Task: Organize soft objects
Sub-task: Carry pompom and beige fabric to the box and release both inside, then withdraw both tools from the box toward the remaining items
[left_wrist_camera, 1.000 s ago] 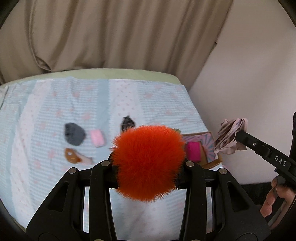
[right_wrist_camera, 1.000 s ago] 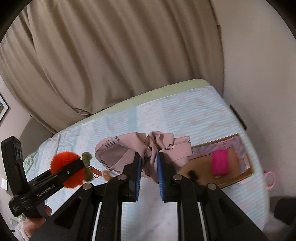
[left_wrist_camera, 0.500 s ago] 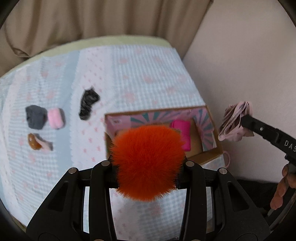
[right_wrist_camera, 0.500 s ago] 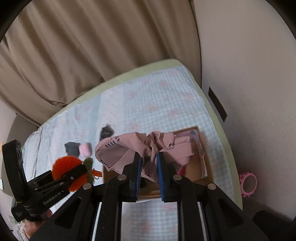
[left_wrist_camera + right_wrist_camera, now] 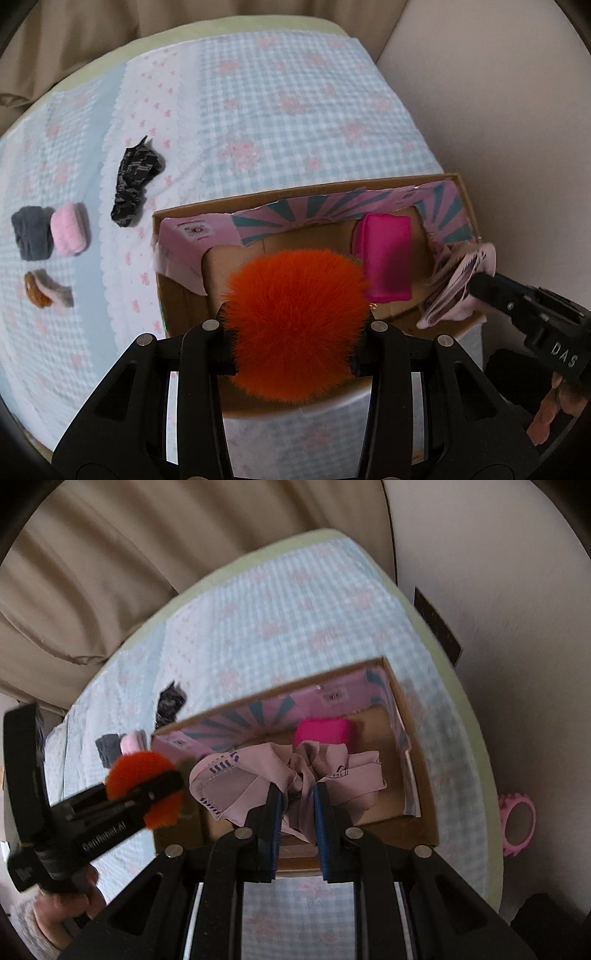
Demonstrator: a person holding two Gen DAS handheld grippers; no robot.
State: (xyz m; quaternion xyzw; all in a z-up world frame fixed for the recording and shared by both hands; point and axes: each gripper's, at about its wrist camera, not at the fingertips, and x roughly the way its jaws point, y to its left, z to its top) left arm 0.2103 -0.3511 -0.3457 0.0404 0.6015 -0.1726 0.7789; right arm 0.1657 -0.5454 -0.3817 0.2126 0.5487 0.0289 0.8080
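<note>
My left gripper (image 5: 295, 328) is shut on a fluffy orange pompom (image 5: 295, 325), held over the near left part of an open cardboard box (image 5: 295, 195). My right gripper (image 5: 298, 794) is shut on a crumpled dusty-pink cloth (image 5: 258, 779), held over the box (image 5: 417, 775); the cloth also shows in the left wrist view (image 5: 458, 280). A bright pink pad (image 5: 384, 258) lies inside the box. On the checked bedspread to the left lie a black cloth (image 5: 135, 186), a grey piece (image 5: 31, 232), a light pink piece (image 5: 68, 229) and a brown-and-beige piece (image 5: 46, 290).
The box sits near the bed's right edge, by a beige wall (image 5: 498, 110). Beige curtains (image 5: 147, 554) hang behind the bed. A pink ring-shaped object (image 5: 517, 821) lies on the floor right of the bed.
Both grippers have moved forward and down over the box with their loads. The box now looks much closer and fills the middle of both views.
</note>
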